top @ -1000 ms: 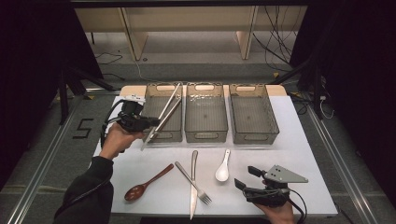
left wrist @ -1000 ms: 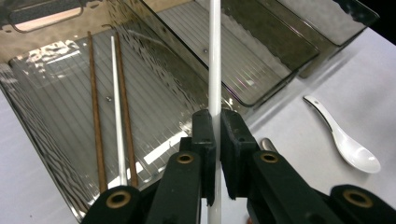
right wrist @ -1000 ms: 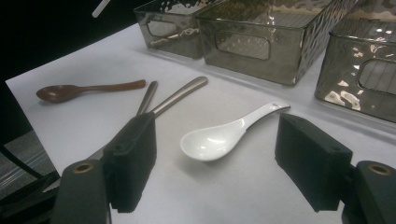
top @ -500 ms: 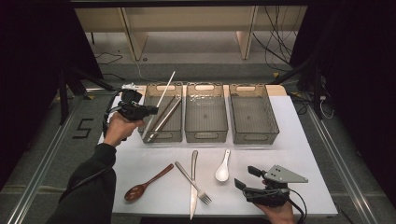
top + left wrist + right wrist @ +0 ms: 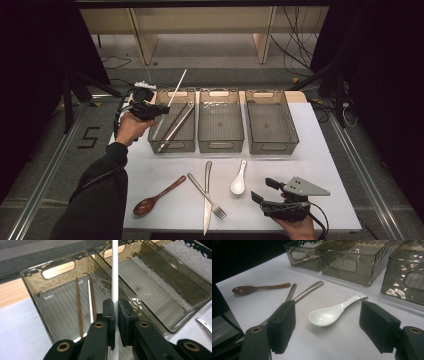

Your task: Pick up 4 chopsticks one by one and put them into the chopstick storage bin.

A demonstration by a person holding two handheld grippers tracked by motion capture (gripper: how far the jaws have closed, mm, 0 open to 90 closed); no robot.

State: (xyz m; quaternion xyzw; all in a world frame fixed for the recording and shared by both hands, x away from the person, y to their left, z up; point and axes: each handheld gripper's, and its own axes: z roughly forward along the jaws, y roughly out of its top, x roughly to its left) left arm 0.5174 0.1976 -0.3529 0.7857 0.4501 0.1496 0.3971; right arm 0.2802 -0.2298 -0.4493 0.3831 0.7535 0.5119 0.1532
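**Cutlery sorting: white chopstick in transit**

Done: three chopsticks (image 5: pixel 90 301) lie in the left bin (image 5: pixel 172 126). In hand: white chopstick (image 5: pixel 114 270), slim, straight, glossy, pinched by the left gripper (image 5: pixel 114 312) above that bin. Left: wooden spoon (image 5: pixel 152 198), knife (image 5: pixel 207 197), fork (image 5: pixel 206 194), white spoon (image 5: pixel 332 313) on the table. Right gripper (image 5: pixel 327 327) spread, idle.

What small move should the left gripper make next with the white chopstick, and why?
Probably lower it into the left bin and open. The left gripper is shut on the white chopstick, held over that bin, where its white mate and two brown chopsticks already lie.
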